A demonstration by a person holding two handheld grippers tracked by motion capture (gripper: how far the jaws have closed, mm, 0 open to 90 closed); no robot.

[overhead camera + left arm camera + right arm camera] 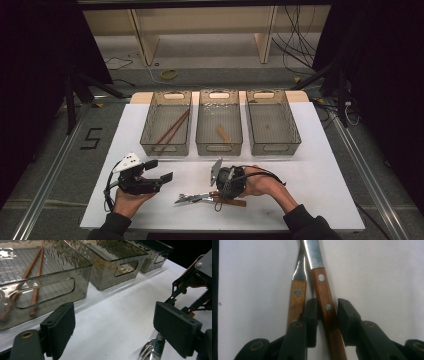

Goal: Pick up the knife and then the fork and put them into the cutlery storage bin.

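lying flat on the white table [310, 150], two pieces of cutlery with wooden handles sit side by side just in front of the middle bin [218, 123], nearer the person than it. seen from the right gripper view, the knife [325, 300] has the redder handle with two rivets and a flat steel blade, and the fork [297, 296] beside it has a paler handle and a narrow steel neck; the two touch or nearly touch where steel meets wood. the right gripper [328, 315] reaches down over them from the person's side of the middle bin, with its jaws straddling the knife handle alone. one jaw stands wedged in the gap between the two handles and against the knife, while the other sits close on the knife's far flank with a thin sliver of space showing, so the jaws are narrowed around the handle and not visibly pinching it on both sides. the fork handle lies outside that grip. in the high view the right hand [260, 182] holds the gripper over the handles, and the steel ends point away toward the left gripper [159, 170]. that one is held in the left hand [127, 200] in front of the left bin [167, 123], well apart from the middle bin, its jaws spread wide with nothing but table between them. two chopsticks [172, 129] lie in the left bin, and a small wooden piece [223, 133] lies in the middle bin. the right bin [272, 121] stands just beside the middle bin.
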